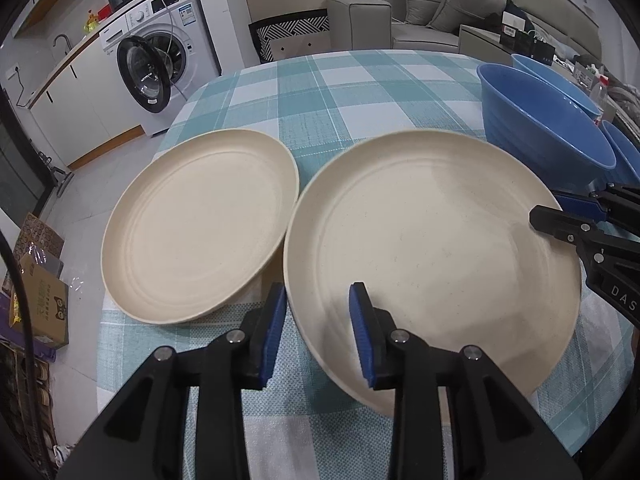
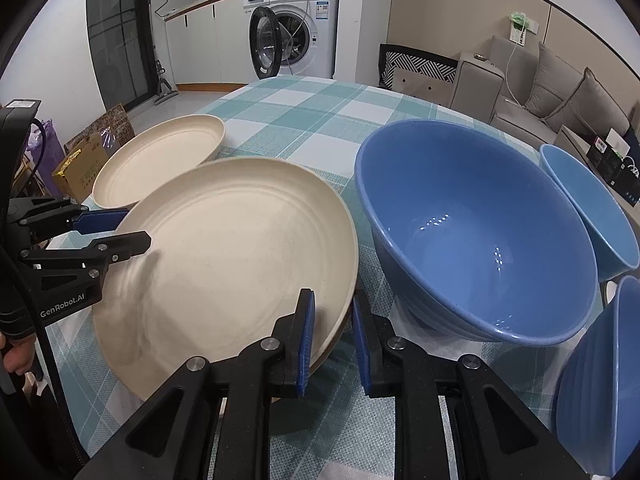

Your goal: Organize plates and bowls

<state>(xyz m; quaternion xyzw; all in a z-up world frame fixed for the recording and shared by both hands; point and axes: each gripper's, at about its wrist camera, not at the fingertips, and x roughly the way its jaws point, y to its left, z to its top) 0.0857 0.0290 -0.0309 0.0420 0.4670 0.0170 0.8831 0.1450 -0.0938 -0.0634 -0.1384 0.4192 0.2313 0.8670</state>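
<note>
A cream plate point(image 2: 224, 256) is held tilted over the checked tablecloth point(image 1: 360, 88), its rim clamped between the pads of the right gripper point(image 2: 332, 340); the left gripper point(image 1: 318, 332) straddles the opposite rim, jaws apart. A second plate point(image 1: 200, 224) lies flat beside it. Three blue bowls point(image 2: 480, 232) stand empty alongside.
</note>
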